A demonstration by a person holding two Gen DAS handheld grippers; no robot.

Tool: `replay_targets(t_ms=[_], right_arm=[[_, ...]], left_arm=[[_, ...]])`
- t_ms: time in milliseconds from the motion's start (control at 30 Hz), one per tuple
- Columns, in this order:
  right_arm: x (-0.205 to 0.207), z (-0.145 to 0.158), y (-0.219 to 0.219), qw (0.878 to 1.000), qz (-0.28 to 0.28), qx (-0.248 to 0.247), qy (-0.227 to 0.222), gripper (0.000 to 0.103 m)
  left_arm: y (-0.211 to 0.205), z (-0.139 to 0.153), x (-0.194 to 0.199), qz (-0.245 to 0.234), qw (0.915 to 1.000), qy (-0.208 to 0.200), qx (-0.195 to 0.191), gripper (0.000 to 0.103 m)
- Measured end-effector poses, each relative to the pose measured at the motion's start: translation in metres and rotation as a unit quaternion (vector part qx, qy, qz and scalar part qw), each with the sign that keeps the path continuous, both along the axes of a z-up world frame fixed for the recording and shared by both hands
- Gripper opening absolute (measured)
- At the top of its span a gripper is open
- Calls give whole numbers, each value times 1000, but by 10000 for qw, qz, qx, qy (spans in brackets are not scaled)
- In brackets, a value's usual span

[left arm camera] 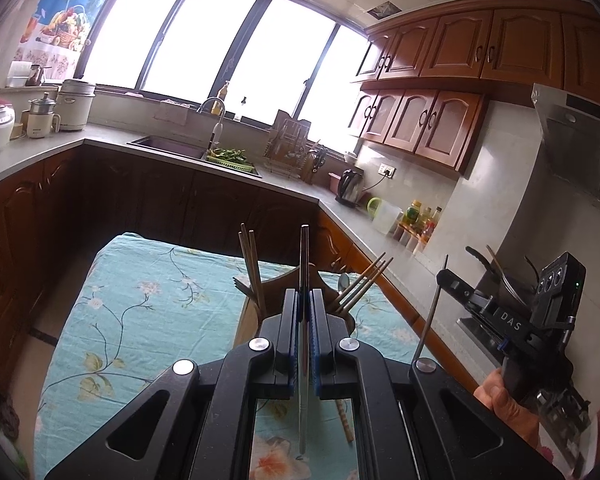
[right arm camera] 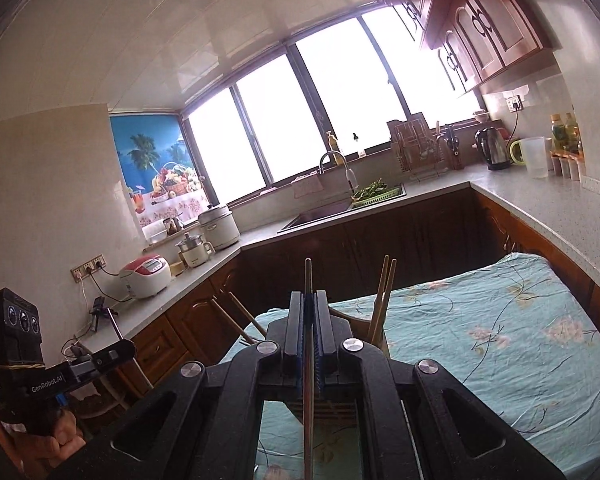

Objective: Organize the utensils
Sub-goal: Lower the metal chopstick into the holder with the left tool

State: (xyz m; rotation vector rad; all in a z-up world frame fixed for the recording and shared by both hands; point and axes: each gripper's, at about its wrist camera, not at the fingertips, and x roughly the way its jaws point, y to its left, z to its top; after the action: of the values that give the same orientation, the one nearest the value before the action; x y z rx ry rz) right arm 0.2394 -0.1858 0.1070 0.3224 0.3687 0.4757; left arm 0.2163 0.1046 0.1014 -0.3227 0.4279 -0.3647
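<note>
The left gripper (left arm camera: pixel 304 300) is clamped on a thin metal chopstick (left arm camera: pixel 304 264); the right gripper (right arm camera: pixel 309 304) pinches a wooden chopstick (right arm camera: pixel 308 280). Both sticks stand upright above the desk (left arm camera: pixel 140 300), just before the wooden holder (left arm camera: pixel 284 280), which already carries chopsticks and, apparently, a spoon (left arm camera: pixel 343 282). Such slim sticks could pivot or slip, miss the slot, or jostle those already leaning there.
</note>
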Motion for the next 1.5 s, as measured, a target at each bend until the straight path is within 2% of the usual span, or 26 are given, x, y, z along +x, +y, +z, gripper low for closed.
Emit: replay_targets(t_ms=[200,467,667,833,967,1200,1333,1500], right_arm=[[21,12,1,9990,-268,90,-348,4],[56,32,13,9942,-599,26,-894,4],[81,27,29,9907,-692,-177,-1161,4],[89,1,40,9894,-706,-396,-1208,4],[89,-21,39,9892,-762,-411,-1186,4],[71,-40,33,9869,-830,-371,-1331,4],[66,-50,30,9880,-868,-392,-1217,4],[67,-64,19,9913,-956,-342,-831,5]], left_arm=[[-9,16,21,64,9997,-252,36,3],[-26,29,72,294,9975,-613,182,3],[-45,12,104,553,9950,-782,272,3],[-61,-21,118,665,9947,-746,253,3],[-75,-48,121,634,9951,-689,321,3],[-83,-74,119,499,9964,-624,299,3],[-79,-86,116,507,9970,-509,299,3],[-71,-87,114,532,9974,-361,335,3]])
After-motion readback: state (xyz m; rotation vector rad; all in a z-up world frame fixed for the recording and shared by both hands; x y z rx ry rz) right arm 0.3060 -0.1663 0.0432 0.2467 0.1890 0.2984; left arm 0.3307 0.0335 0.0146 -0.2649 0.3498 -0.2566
